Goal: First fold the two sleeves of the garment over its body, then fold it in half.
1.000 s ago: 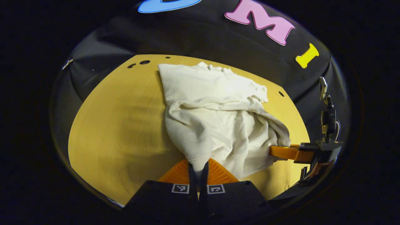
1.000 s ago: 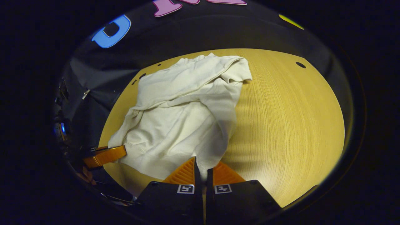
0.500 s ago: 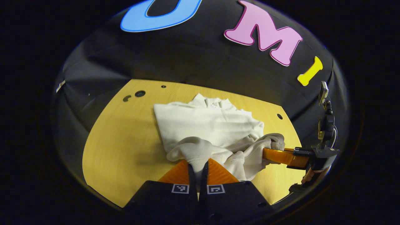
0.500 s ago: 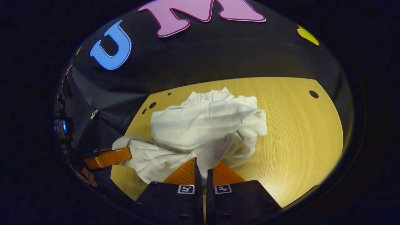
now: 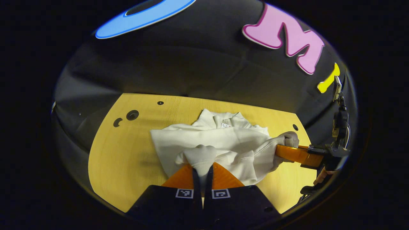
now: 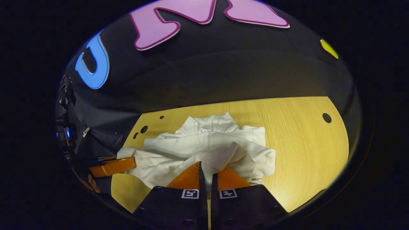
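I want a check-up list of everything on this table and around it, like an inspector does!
Surface: wooden table, pale yellow, with small round holes near its far edge.
Job's things: white garment bunched near the table's middle, collar at the far side, hem lifted toward the collar; fold in half not yet laid flat.
Clutter: nothing seen.
Grippers: left gripper shut on the garment's ribbed hem; right gripper shut on the other hem corner.
Cables: a thin cable on a dark stand at the table's right edge in the left gripper view.
Surroundings: black cloth wall behind the table.
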Available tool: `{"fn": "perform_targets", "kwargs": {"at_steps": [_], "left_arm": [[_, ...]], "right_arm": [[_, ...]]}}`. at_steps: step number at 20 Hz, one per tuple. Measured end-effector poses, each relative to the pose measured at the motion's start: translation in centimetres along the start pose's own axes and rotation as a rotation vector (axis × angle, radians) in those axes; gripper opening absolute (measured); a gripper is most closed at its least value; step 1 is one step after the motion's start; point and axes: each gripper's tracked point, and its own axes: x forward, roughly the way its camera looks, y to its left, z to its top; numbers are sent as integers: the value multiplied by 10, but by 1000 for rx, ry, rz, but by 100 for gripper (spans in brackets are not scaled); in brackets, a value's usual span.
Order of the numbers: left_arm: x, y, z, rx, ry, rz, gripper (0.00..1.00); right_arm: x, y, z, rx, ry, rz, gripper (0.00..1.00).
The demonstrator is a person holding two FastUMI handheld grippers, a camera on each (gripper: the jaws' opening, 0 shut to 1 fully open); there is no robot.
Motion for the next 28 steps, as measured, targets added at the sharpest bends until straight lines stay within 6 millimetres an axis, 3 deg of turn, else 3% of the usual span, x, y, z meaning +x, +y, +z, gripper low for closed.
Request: {"fn": "perform_targets", "kwargs": {"at_steps": [2,5,6,7,8,9,10,11,12,13,18,19,20,28], "left_arm": [[23,7,5,0,3,13,8],[56,15,14,24,-21,46,17],[65,17,18,32,-33,57,19],[71,17,21,40,-48,72,25],[75,18,26,53,-69,85,28],[78,18,32,73,-94,91,34],[78,13,40,100,-123,85,48],[76,11,49,127,-155,86,63],[71,10,60,150,-192,97,78],[66,8,69,169,-225,100,95],[19,-17,101,196,-364,72,98],[10,-21,103,191,-382,64,93],[-1,-24,105,188,-396,61,98],[-104,-30,117,158,-555,35,98]], "right_arm": [[24,-8,4,56,5,-20,9],[53,-18,21,113,-56,-48,23],[57,-21,27,132,-77,-49,43],[63,-23,29,147,-91,-56,24],[68,-27,30,160,-94,-60,39],[71,-28,29,168,-95,-58,39],[71,-26,30,167,-98,-52,51],[70,-28,30,151,-107,-57,78],[67,-31,32,122,-123,-66,82],[61,-33,35,88,-142,-76,94],[25,-24,53,-61,-237,-98,98],[17,-21,57,-77,-251,-100,98],[7,-20,60,-89,-263,-105,98],[-85,-9,83,-163,-389,-138,98]]}}
